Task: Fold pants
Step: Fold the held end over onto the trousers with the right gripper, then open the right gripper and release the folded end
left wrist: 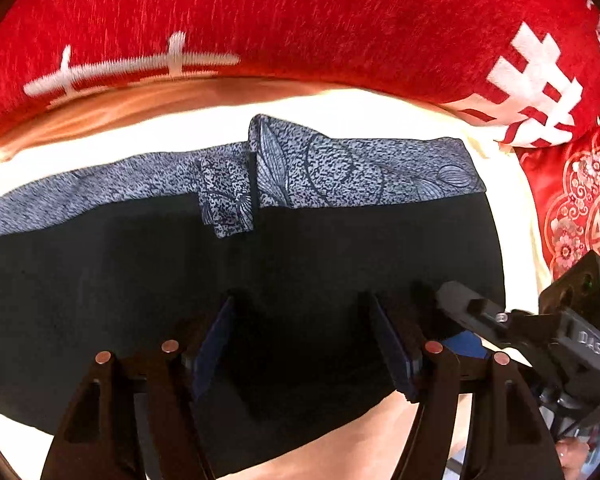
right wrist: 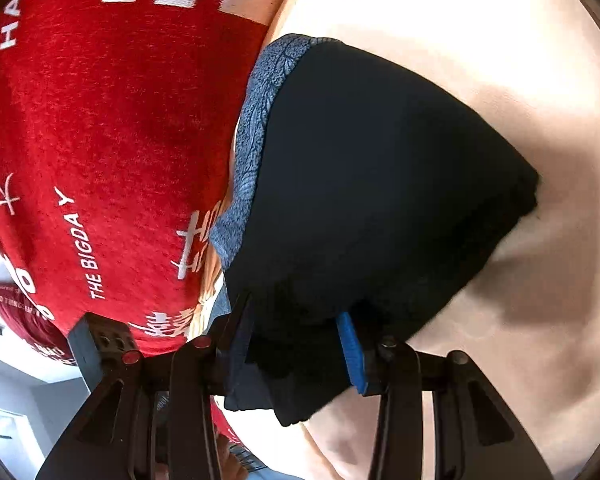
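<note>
The black pants lie flat on a cream sheet, with a blue-grey patterned waistband along the far edge. My left gripper is open above the near part of the pants, with black fabric between its blue pads. In the right wrist view the pants spread away from me, with the patterned band on the left. My right gripper is open, with the near edge of the pants between its fingers. It also shows in the left wrist view, at the pants' right edge.
A red pillow with white characters lies along the far side of the pants. A second red embroidered cushion is at the right. In the right wrist view the red pillow fills the left and the cream sheet the right.
</note>
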`<state>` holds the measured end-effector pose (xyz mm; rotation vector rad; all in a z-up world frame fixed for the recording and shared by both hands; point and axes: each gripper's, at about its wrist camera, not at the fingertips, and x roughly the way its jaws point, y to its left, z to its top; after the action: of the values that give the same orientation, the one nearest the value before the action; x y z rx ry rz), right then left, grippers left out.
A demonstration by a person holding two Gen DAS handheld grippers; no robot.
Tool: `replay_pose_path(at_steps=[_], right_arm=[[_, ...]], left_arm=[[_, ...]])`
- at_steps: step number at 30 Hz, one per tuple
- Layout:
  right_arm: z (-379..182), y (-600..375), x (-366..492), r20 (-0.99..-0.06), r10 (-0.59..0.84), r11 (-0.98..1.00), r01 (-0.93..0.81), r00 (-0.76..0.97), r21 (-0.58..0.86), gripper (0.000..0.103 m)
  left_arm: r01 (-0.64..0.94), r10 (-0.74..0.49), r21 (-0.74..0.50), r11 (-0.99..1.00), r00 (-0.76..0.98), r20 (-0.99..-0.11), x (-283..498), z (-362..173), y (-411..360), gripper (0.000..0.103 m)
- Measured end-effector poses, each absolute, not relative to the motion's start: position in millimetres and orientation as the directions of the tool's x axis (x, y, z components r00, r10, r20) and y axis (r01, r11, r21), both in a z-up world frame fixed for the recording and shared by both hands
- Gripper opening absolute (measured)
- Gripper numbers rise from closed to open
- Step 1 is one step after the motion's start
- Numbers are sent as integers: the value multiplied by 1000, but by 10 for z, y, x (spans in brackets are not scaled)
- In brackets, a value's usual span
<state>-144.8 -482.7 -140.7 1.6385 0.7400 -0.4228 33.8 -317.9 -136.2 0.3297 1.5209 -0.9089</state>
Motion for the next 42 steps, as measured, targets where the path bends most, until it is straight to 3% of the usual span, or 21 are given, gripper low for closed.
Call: replay_pose_path(at_steps=[1, 2, 3, 6, 9, 11, 15, 17, 30, 37, 42], right_arm=[[-1444, -4852, -1425, -644, 239, -73, 675, 727, 735, 40], [-1445, -4876, -1425, -656, 249, -67, 688, 713, 722, 15], [-1426, -4904, -1420, -670, 261, -48, 703, 695, 710, 7], [-1227, -4925, -1441, -633, 275, -1, 659, 724, 752, 7], [-1046, -4853, -1429, -636, 310, 80, 647, 707, 758, 6], [-1080, -4800, -1416, -654, 332, 87, 668, 680, 739, 6], [-1406, -4763, -1344, -703, 352, 85, 727, 618, 682, 6], [-1447, -4770, -1276, -711, 355, 114, 726, 608, 678, 5], [-1257, -4782, -1209, -755, 391, 293, 706, 527, 645, 12], [-1229, -4763, -1222, -747, 434, 291, 706, 505, 646, 13], [-926, -4815, -1253, -731, 461, 366, 643, 503, 673, 20]], left_arm=[[677, -307, -350, 648, -190, -933, 351, -1352, -3173, 70], [673, -315, -360, 647, -194, -929, 354, -1315, -3153, 69], [671, -322, -366, 645, -196, -926, 344, -1264, -3134, 62], [698, -338, -349, 626, -161, -927, 256, -1051, -3043, 61], [733, -282, -219, 643, -39, -959, 136, -968, -2964, 63], [719, -248, -182, 670, -14, -969, 149, -1044, -2870, 73], [654, -199, -172, 737, -34, -979, 249, -1288, -2723, 75], [640, -205, -172, 749, -23, -979, 285, -1289, -2658, 84], [664, -155, -95, 742, 31, -987, 242, -1173, -2611, 84], [657, -132, -76, 750, 36, -991, 199, -1161, -2591, 84], [658, -148, -55, 751, 87, -985, 246, -908, -2571, 84]])
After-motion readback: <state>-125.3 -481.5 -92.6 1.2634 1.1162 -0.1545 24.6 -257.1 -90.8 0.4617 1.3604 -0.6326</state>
